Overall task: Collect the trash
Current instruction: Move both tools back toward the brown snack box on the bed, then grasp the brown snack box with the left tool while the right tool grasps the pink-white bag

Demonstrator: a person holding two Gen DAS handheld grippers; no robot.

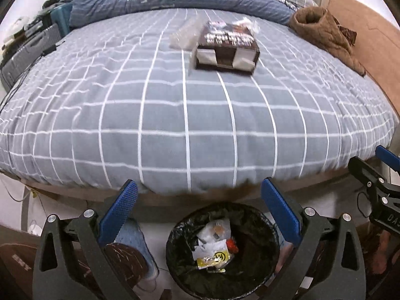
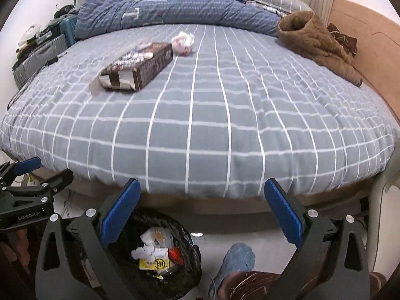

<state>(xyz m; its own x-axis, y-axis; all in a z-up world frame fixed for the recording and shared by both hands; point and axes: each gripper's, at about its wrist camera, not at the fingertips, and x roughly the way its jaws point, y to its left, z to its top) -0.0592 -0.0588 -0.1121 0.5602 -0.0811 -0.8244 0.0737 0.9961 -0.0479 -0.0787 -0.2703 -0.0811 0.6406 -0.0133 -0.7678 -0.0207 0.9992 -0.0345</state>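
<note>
A round bin (image 1: 222,252) lined with a black bag stands on the floor by the bed's foot and holds white and yellow wrappers (image 1: 215,247). My left gripper (image 1: 200,210) hovers above it, open and empty. My right gripper (image 2: 202,207) is open too, with the bin (image 2: 162,252) at its lower left. On the grey checked bed (image 1: 175,105) lies a dark brown cardboard box (image 1: 227,47) with an open end. Clear plastic wrap (image 1: 182,35) sits beside it. In the right wrist view a crumpled white and pink wad (image 2: 183,42) rests just beyond the box (image 2: 140,65).
A blue quilt (image 2: 162,7) is bunched at the far end of the bed. A brown garment (image 2: 315,42) lies at the right by the tan headboard (image 2: 370,57). Grey suitcases (image 2: 40,55) stand at the left. A person's blue slippers (image 2: 235,260) are on the floor beside the bin.
</note>
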